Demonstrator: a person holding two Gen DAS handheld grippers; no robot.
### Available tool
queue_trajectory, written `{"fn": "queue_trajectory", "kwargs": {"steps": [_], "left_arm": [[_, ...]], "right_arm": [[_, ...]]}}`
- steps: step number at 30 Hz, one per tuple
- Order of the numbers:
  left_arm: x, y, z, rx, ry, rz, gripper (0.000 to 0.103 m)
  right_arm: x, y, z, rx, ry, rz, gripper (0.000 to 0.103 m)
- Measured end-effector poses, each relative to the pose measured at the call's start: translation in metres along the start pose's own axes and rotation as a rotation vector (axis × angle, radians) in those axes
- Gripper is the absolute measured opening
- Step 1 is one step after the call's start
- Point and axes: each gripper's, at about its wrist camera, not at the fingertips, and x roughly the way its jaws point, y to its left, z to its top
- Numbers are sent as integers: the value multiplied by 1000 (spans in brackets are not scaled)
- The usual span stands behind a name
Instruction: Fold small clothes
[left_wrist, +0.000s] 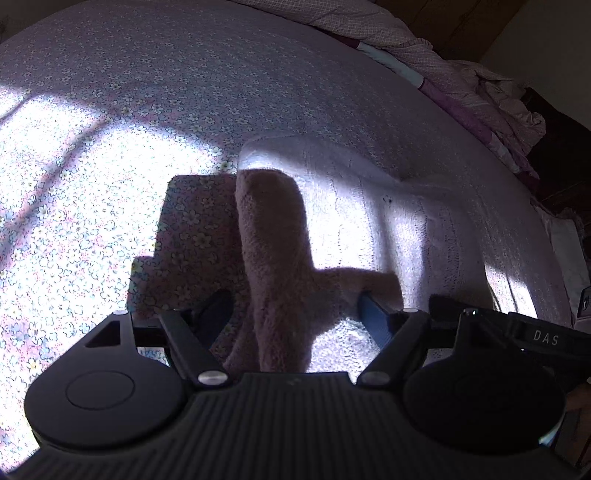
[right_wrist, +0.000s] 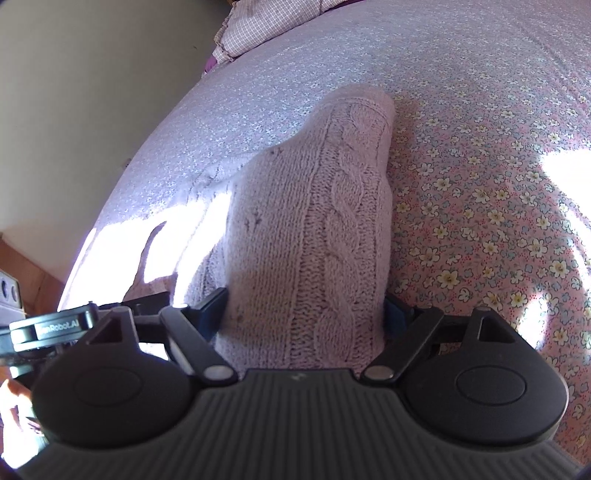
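Note:
A pale pink cable-knit sweater (right_wrist: 314, 221) lies on the flowered bedsheet (right_wrist: 498, 184). In the left wrist view a strip of the sweater (left_wrist: 273, 243) rises between the jaws of my left gripper (left_wrist: 295, 306), which stand wide apart; the rest of the knit (left_wrist: 388, 221) lies flat beyond. In the right wrist view a broad fold of the sweater fills the space between the jaws of my right gripper (right_wrist: 304, 306), and both fingers touch its sides. The fingertips are partly hidden by the knit.
The bedsheet (left_wrist: 92, 221) has bright sun patches. A rumpled checked quilt (left_wrist: 480, 85) lies along the far edge of the bed. A pillow (right_wrist: 266, 26) sits at the top. The other gripper (right_wrist: 51, 328) shows at the left edge, and a wall (right_wrist: 92, 92) stands beyond.

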Motion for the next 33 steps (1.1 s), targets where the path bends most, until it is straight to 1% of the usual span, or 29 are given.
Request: {"fn": "queue_trajectory", "kwargs": {"steps": [6,7,8,9,10,11,13,14,17,21,24,26,30,33], "left_arm": [[0,1,0,4,-4,-6,79],[-1,1,0,3,-4,-9,79],[-1,1,1,1,-2,-16,76],[-2,1,1,-3,1,-32,68],[-2,2,1,-14,6,-66,54],[-2,1,1,-22,12,-81,50],[-4,-7,2,16,11,-62,43],[-5,-11,2,38,8,-49,42],[-9,-25,2,77,4,-6,38],[-18,-51,0,147,-15,64,34],[-23,-73,-3,203,-27,97,32],[-25,-85,-6,234,-25,95,30],[-25,-105,-14,265,-13,78,29],[-24,-113,-22,257,8,39,29]], "right_arm": [[-1,-1,-2,1,-11,7,86],[-2,-1,-3,4,-16,12,85],[-2,-1,-3,7,-19,20,82],[-4,-1,-4,4,-24,28,80],[-5,-1,-4,0,-31,34,74],[-8,0,-4,-5,-38,40,69],[-11,1,-4,-19,-46,49,61],[-14,1,-3,-22,-49,55,58],[-22,-1,0,-12,-65,81,53],[-36,-1,6,19,-88,134,50],[-47,-2,10,44,-94,169,49],[-55,-2,12,38,-103,166,49],[-73,-7,11,60,-112,170,49],[-89,-14,9,60,-125,151,49]]}}
